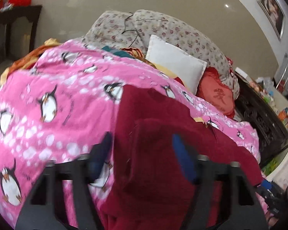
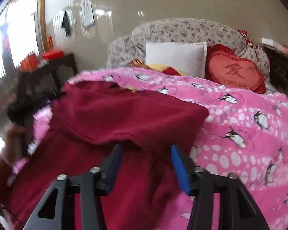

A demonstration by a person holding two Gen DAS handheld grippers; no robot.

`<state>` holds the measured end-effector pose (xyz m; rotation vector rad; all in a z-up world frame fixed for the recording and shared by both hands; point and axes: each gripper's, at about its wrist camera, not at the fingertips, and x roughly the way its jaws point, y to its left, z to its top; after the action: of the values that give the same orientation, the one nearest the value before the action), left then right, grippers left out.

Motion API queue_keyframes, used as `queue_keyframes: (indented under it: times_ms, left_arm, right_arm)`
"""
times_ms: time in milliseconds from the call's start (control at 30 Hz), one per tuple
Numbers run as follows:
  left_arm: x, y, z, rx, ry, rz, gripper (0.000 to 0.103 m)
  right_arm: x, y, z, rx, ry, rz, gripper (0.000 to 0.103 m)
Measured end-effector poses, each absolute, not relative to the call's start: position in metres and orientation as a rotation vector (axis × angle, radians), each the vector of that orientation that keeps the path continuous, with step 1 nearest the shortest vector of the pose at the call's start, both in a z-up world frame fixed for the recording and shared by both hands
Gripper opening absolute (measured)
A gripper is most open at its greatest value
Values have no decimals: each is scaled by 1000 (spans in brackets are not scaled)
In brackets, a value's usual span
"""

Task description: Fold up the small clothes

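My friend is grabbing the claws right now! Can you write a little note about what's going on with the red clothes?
Left claw: the dark red garment fills the gap between its fingers; too blurred to tell if it is pinched.
Right claw: fingers apart, tips at the garment's near folded edge, not pressing it.
Where: the garment lies on the pink penguin blanket on the bed.
Done: one part is already flopped over the rest, with a hem showing along the fold.
Left: get a firm hold, probably fold it again, then smooth it flat.
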<state>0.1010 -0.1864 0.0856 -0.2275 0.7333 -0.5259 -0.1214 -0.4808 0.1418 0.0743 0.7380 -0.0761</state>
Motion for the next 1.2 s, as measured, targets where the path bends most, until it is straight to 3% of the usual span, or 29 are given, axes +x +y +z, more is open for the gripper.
queue_keyframes:
  times_ms: [33, 67, 133, 233, 400, 467, 500, 533, 600, 667, 733, 900, 1000, 1200]
  left_arm:
    - [103, -190, 88, -207, 740, -525, 39]
    - [104, -193, 89, -193, 751, -531, 31]
    - [104, -193, 95, -178, 762, -533, 23]
    - [95, -179, 98, -203, 738, -540, 22]
    - [98, -181, 74, -167, 766, -477, 22]
    - [92, -178, 81, -153, 752, -464, 22]
    - [89, -175, 85, -148, 743, -448, 22]
    - [83, -172, 91, -147, 727, -430, 22]
    - [75, -164, 102, -171, 683, -415, 24]
    - [67, -161, 110, -211, 651, -433, 42]
    - [63, -165, 113, -238, 646, -471, 49]
    - [74, -204, 93, -94, 668, -451, 50]
    - [98, -218, 66, -46, 726, -418, 52]
    - [96, -204, 67, -96, 719, -423, 54]
  right_arm:
    - [-116, -481, 140, 36, 766, -113, 6]
    - [-113, -482, 142, 37, 767, -115, 6]
    - [-120, -483, 152, 64, 730, -94, 6]
    - [-134, -477, 161, 6, 703, -99, 6]
    - [-134, -484, 128, 0, 847, -84, 8]
    - [-144, -489, 140, 50, 845, -87, 22]
    - [-150, -492, 148, 76, 830, -92, 38]
    - [-157, -496, 158, 105, 794, -93, 44]
    - [-164, -501, 178, 181, 710, -75, 44]
    - [-154, -502, 189, 235, 677, -70, 44]
    - [-132, -493, 187, 203, 683, -71, 44]
    - [-71, -473, 148, -2, 789, -148, 40]
    - [-51, -494, 123, 16, 827, -176, 40]
    - [-86, -501, 150, 110, 772, -130, 39]
